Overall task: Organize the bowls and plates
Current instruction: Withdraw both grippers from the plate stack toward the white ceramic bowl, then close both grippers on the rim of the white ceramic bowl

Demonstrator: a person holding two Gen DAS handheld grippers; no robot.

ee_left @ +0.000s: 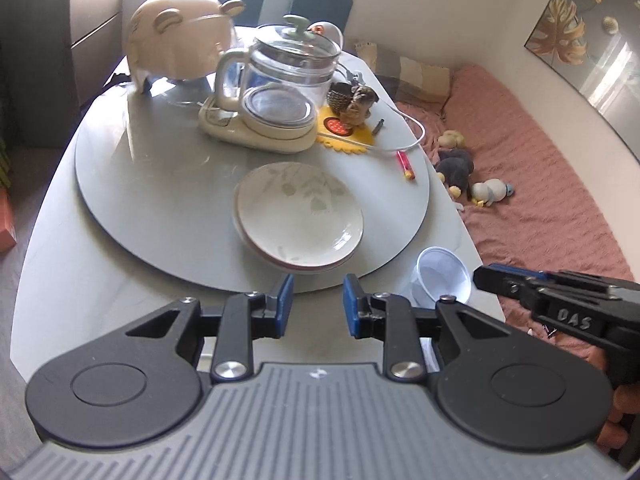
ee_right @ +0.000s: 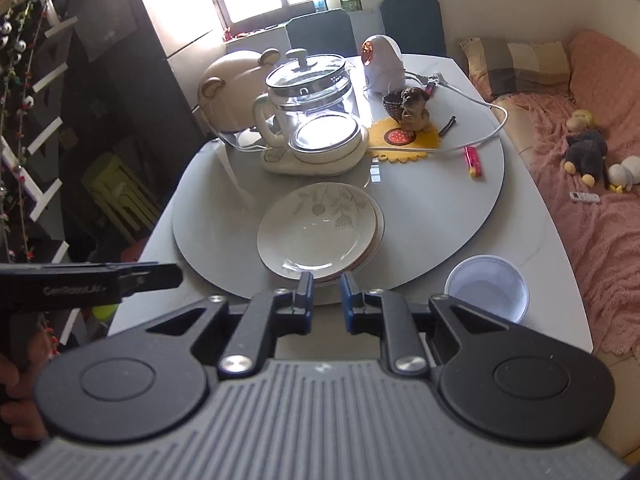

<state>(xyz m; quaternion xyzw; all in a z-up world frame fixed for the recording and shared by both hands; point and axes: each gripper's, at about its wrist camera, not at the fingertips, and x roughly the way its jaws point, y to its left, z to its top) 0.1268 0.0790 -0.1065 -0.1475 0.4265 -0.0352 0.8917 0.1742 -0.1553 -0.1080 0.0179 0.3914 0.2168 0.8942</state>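
The left claw (ee_left: 318, 304) is held slightly parted with nothing between its blue pads, tilted down toward the near edge of the surface (ee_left: 120, 280). The right claw (ee_right: 326, 300) is seen with a narrower gap, also grasping nothing, and is aimed at the near rim of the stacked plates (ee_right: 320, 236). Both are kept empty and low, probably so that a rim can be approached from the front.

The plates are stacked on the round turntable (ee_right: 440, 216), slightly offset, with a floral one on top; this already gathers them in one pile. A white bowl (ee_right: 486, 292) is left apart, off the turntable, near the surface's right edge and just beside the right claw. It appears to be the piece not yet sorted.

Further back, a glass kettle (ee_right: 308, 92) on its base and a dog figurine (ee_right: 412, 108) are crowded together, which leaves the front free for dishes.
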